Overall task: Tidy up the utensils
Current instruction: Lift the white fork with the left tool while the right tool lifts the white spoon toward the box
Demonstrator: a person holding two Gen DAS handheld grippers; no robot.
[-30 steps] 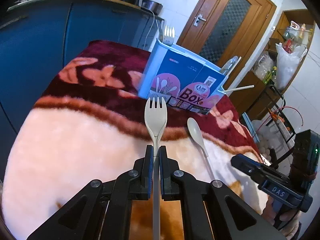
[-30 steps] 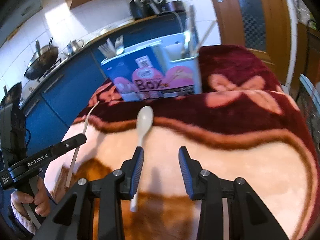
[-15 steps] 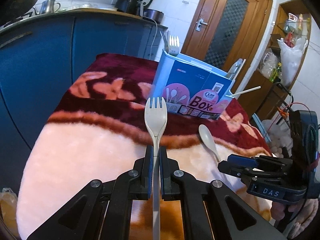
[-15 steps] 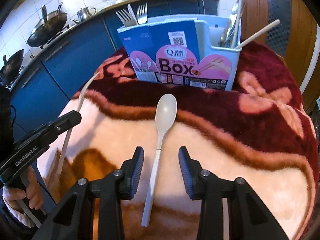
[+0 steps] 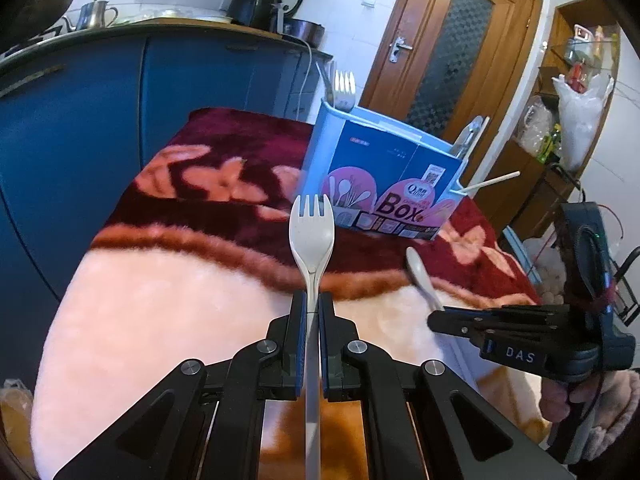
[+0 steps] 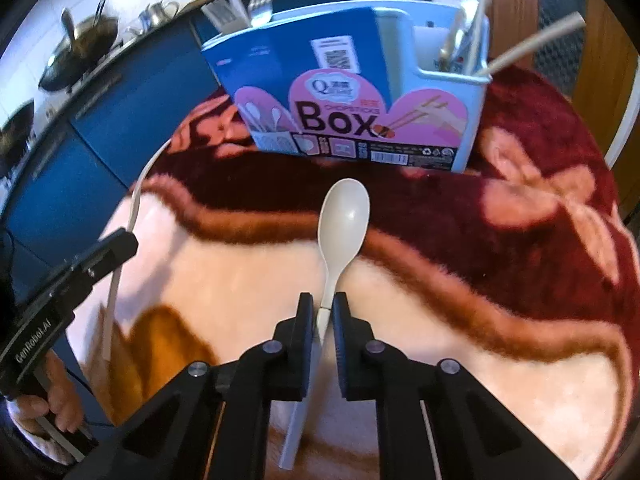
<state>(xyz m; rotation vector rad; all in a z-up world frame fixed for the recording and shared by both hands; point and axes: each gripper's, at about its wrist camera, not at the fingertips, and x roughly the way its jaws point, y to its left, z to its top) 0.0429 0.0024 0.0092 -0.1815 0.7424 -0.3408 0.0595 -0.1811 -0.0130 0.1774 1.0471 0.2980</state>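
Note:
My left gripper (image 5: 313, 300) is shut on a white plastic fork (image 5: 312, 236), held tines forward above the blanket. My right gripper (image 6: 322, 308) has closed around the handle of a white plastic spoon (image 6: 343, 216) that lies on the blanket; the spoon also shows in the left wrist view (image 5: 420, 272). The blue utensil box (image 6: 352, 92) stands on the blanket beyond both, with metal forks (image 5: 344, 88) in its left compartment and chopsticks (image 6: 532, 46) and other utensils in its right one. The box also shows in the left wrist view (image 5: 384, 176).
A fluffy red and pink blanket (image 6: 500, 272) covers the table. Blue kitchen cabinets (image 5: 100, 112) stand to the left with pans and kettles on the counter. A wooden door (image 5: 452, 48) is behind the box. Shelves with bags (image 5: 580, 100) stand at the right.
My right gripper has moved forward over the spoon handle and its fingers have closed on it. My left gripper, still holding the fork, has shifted slightly relative to the box.

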